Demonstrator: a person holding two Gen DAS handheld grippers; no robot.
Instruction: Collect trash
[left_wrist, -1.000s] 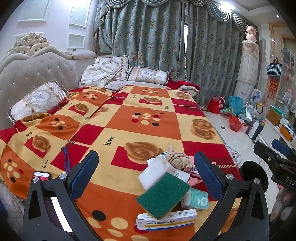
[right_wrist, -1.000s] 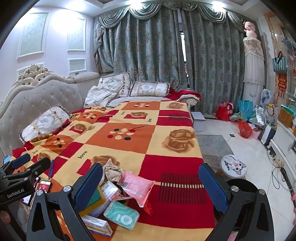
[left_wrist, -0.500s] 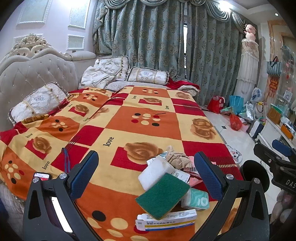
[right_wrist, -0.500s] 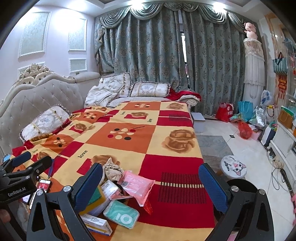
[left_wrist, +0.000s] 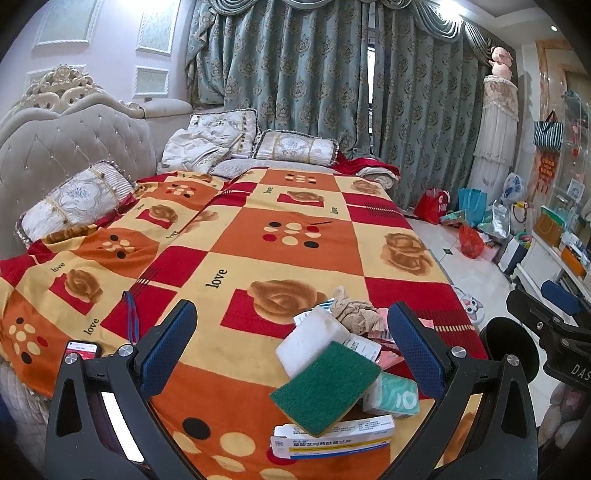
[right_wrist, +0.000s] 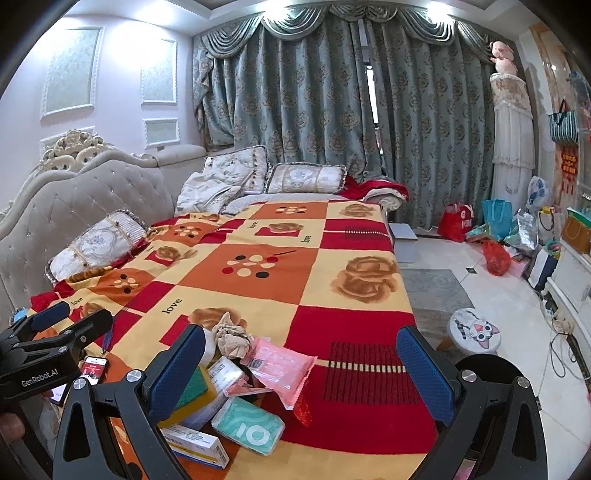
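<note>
Trash sits heaped near the blanket's (left_wrist: 288, 258) foot edge: green sponge (left_wrist: 325, 387), crumpled paper (left_wrist: 356, 314), teal tissue pack (right_wrist: 253, 430), pink wrapper (right_wrist: 282, 371). Left gripper (left_wrist: 291, 354) and right gripper (right_wrist: 301, 373) hover over it, fingers spread wide, holding nothing. Bare blanket stretches beyond toward the pillows. Little has shifted since a second ago.
</note>
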